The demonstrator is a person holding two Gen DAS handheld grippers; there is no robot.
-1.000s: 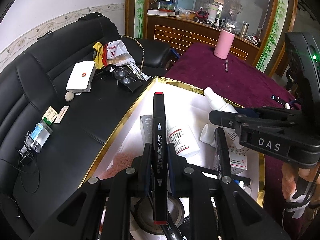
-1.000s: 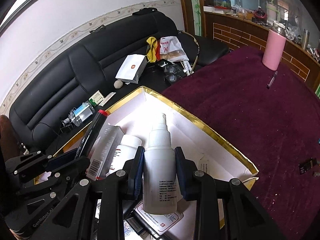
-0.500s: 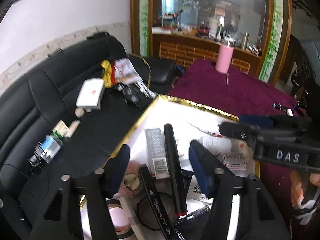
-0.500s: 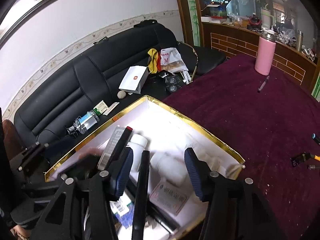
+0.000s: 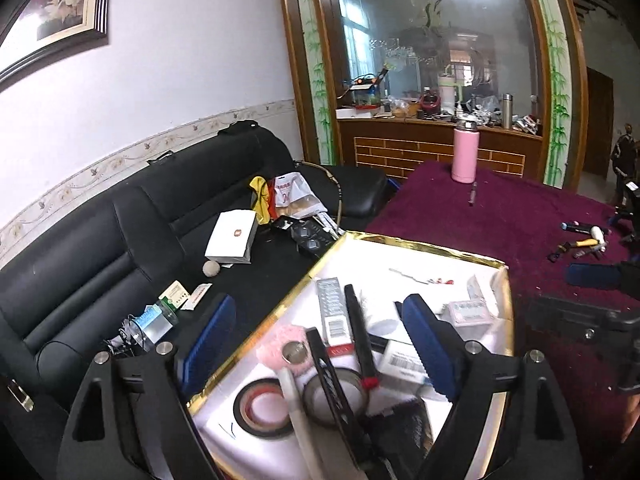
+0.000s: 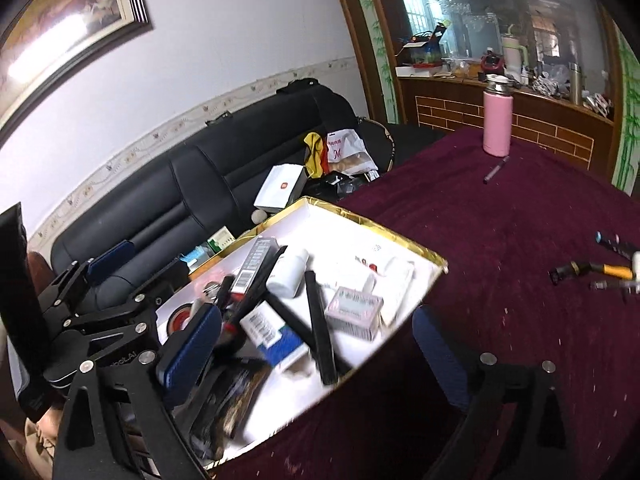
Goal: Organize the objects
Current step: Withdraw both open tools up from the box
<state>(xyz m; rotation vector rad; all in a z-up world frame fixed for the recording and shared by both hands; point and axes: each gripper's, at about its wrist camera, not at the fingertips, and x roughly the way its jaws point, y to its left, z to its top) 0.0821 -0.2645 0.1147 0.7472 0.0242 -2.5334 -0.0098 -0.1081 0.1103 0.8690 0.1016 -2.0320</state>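
**Gold-rimmed box full; both grippers empty above it**

Left gripper (image 5: pixel 320 344) points down over the near end of the box (image 5: pixel 420 245), pads wide apart. Its jaws have just been opening; nothing is pressed between them, though the red-capped marker (image 5: pixel 360 332) lies in the box below the gap. Right gripper (image 6: pixel 316 344) hangs over the box's near right corner, one pad over the contents, the other over the maroon cloth (image 6: pixel 520 240). Its jaws have also just been opening and hold nothing.

Left view only: two tape rolls (image 5: pixel 262 408) at the near end, beside a pink puff (image 5: pixel 280 344).

Right view only: white bottle (image 6: pixel 289 272) lying among the markers, probably the one just let go; the image is blurred. A small grey carton (image 6: pixel 354 312) lies near the right wall. The left gripper's frame shows at the left edge.

Pink flask (image 6: pixel 497 120) stands far off on the cloth.
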